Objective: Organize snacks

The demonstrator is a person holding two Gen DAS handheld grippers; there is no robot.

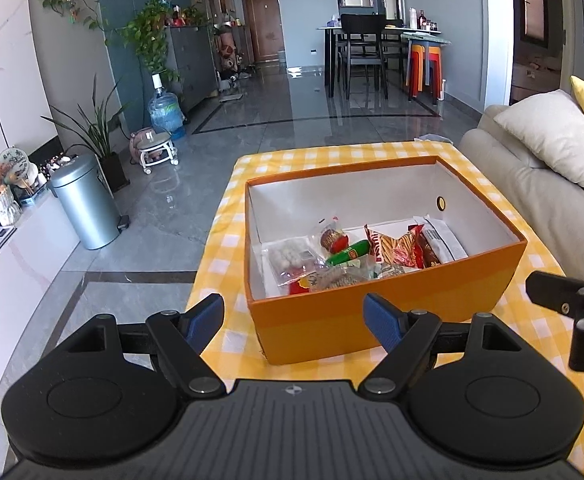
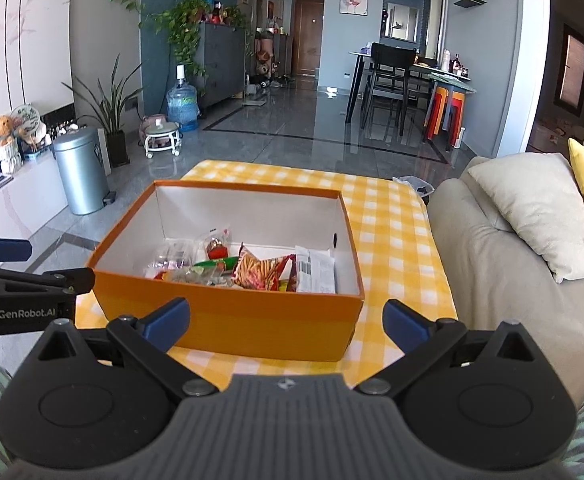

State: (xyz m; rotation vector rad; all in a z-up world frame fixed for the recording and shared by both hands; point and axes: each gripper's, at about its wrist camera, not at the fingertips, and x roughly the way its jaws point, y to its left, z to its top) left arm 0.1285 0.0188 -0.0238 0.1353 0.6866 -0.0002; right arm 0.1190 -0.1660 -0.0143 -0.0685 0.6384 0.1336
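Both grippers, left gripper [image 1: 293, 322] and right gripper [image 2: 286, 322], I hold spread wide and empty just before the orange box [image 1: 391, 304] on the checkered tablecloth [image 1: 220, 248]; snack packets [image 1: 355, 258] lie inside it.

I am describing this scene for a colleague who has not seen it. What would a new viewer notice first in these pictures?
The eye goes first to the bright orange box, open-topped, standing on the yellow checked tablecloth in the middle of both views. Inside it, snack packets lie heaped against its near wall. In the foreground, the left gripper and the right gripper both hover in front of the box with blue-padded fingers spread open, holding nothing.
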